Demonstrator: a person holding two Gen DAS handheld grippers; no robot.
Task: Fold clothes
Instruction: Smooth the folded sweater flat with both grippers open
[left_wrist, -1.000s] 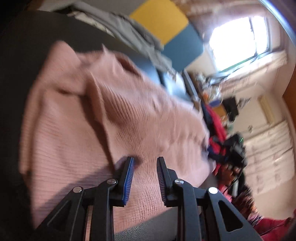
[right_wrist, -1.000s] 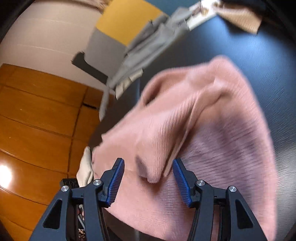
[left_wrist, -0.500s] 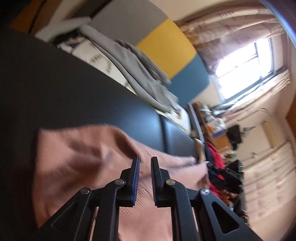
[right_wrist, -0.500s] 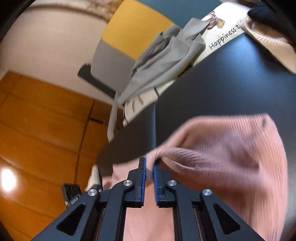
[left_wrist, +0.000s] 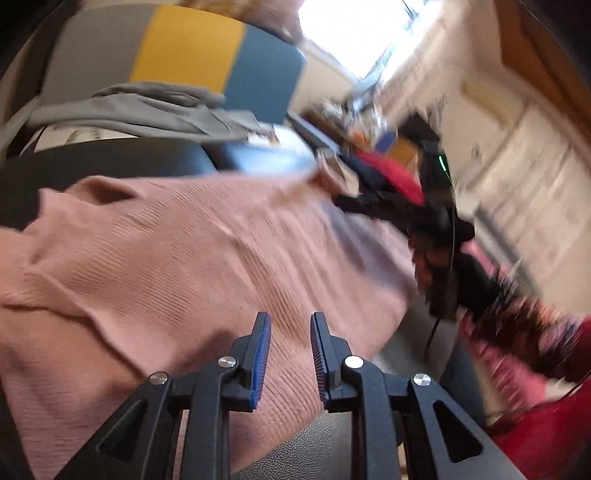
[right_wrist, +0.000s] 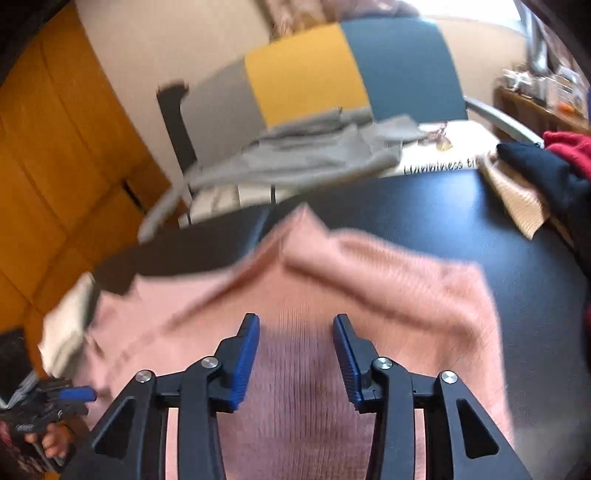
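Behind the dark table (right_wrist: 424, 210) stands a chair with a grey, yellow and blue back (right_wrist: 314, 70), a grey garment (right_wrist: 295, 155) draped over its seat; orange wooden panels (right_wrist: 48, 147) fill the left of the right-wrist frame. On the table lies the pink ribbed sweater (right_wrist: 369, 280), spread over the lower middle of both views, rumpled into folds at its far edge. At the upper right of the right-wrist frame sits a pile of clothes (right_wrist: 543, 170) in dark navy, red and beige. I hold my right gripper (right_wrist: 295, 354) over the sweater's near part, its jaws opening with a clear gap, the blue pads pressing nothing. My left gripper (left_wrist: 290, 350) hangs over the knit in the bottom centre of its frame, jaws narrower but also opening, with no cloth pinched between them. Motion blur smears the room to the right.
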